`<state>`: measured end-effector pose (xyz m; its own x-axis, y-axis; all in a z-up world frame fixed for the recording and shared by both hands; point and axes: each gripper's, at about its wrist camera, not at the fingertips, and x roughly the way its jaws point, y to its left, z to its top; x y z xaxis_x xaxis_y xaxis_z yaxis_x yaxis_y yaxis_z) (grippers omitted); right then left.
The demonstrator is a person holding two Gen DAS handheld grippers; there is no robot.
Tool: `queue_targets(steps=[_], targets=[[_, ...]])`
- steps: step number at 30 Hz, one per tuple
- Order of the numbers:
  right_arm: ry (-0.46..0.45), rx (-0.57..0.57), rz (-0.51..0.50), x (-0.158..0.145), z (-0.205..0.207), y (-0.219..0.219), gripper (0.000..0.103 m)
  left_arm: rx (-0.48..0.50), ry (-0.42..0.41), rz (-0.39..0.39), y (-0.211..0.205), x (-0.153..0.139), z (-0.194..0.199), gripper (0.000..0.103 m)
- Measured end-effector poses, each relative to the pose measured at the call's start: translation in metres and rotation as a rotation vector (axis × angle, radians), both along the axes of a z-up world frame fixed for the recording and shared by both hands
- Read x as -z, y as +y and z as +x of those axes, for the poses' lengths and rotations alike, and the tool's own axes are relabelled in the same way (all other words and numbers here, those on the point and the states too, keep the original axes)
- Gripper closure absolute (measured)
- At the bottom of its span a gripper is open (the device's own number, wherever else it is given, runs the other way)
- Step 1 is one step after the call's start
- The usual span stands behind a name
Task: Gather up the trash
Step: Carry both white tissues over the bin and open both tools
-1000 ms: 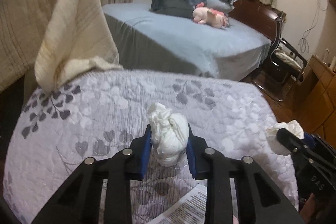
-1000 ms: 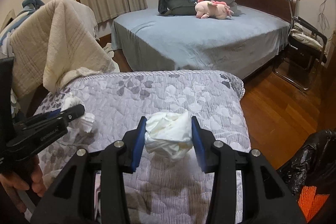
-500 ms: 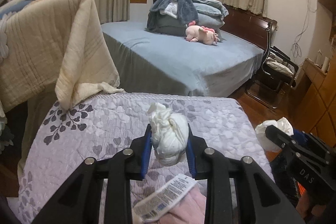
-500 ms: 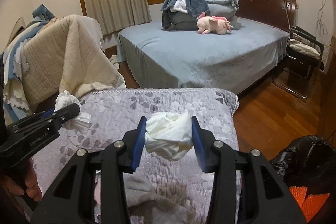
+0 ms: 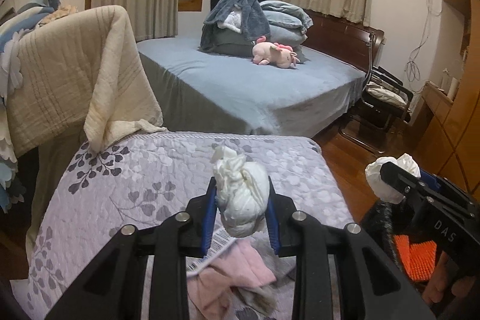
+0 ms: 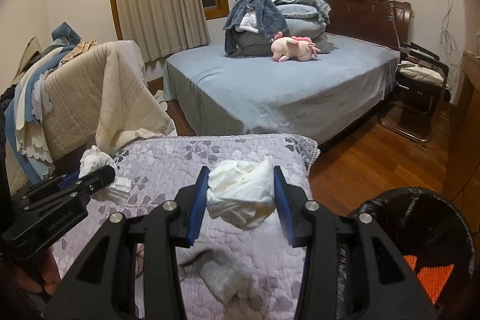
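Above the purple leaf-patterned quilt [image 5: 126, 188], my left tongs [image 5: 241, 210] are clamped on a tall crumpled white tissue wad [image 5: 241, 197], its blue pads pressing both sides. My right tongs [image 6: 241, 201] are clamped on a second, wider tissue wad [image 6: 241, 194], held clear of the quilt. A black trash bag [image 6: 420, 218] with something orange inside sits low at the right, just beside my right tongs. Pink and grey cloths [image 5: 234, 272] with a barcode label lie on the quilt below my left tongs. Beyond stands a blue bed [image 6: 270, 92] with a pink plush toy [image 6: 294, 48].
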<state>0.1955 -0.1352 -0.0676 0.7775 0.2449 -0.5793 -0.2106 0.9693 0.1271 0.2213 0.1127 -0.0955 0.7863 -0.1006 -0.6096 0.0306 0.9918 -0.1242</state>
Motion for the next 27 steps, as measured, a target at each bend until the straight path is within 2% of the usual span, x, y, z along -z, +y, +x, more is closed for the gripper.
queue_targets(steps=[13,27], targets=[[-0.036,0.064,-0.024,-0.016,-0.047,-0.043,0.063,0.062,-0.033,-0.001,-0.042,-0.016,-0.036,0.074],[-0.04,0.202,-0.043,-0.015,-0.085,-0.112,0.063,0.214,-0.042,0.008,-0.116,-0.025,-0.054,0.074]])
